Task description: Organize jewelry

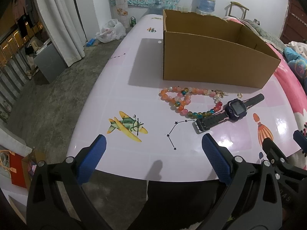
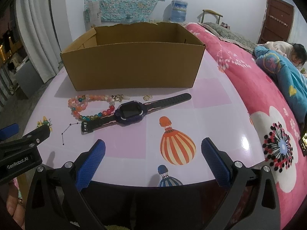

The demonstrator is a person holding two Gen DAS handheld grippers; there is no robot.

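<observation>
A beaded bracelet (image 1: 184, 100) (image 2: 88, 107) of orange, pink and blue beads lies coiled on the pale pink table (image 1: 119, 88) (image 2: 211, 103), just in front of an open cardboard box (image 1: 211, 57) (image 2: 132, 67). A dark watch (image 1: 230, 111) (image 2: 130, 112) lies beside the beads, its strap stretched out. A small gold ring (image 1: 239, 95) (image 2: 147, 97) sits near the box. My left gripper (image 1: 153, 153) hovers open at the table's near edge. My right gripper (image 2: 152, 155) is open too, above the balloon print, nothing between its fingers.
A pink floral blanket (image 2: 268, 99) covers a bed to the right, where a person lies under a blue cover (image 2: 284, 71). Grey floor (image 1: 57, 95), white curtains (image 1: 63, 19) and a plastic bag (image 1: 111, 31) are on the left. A water dispenser (image 2: 179, 9) stands behind the box.
</observation>
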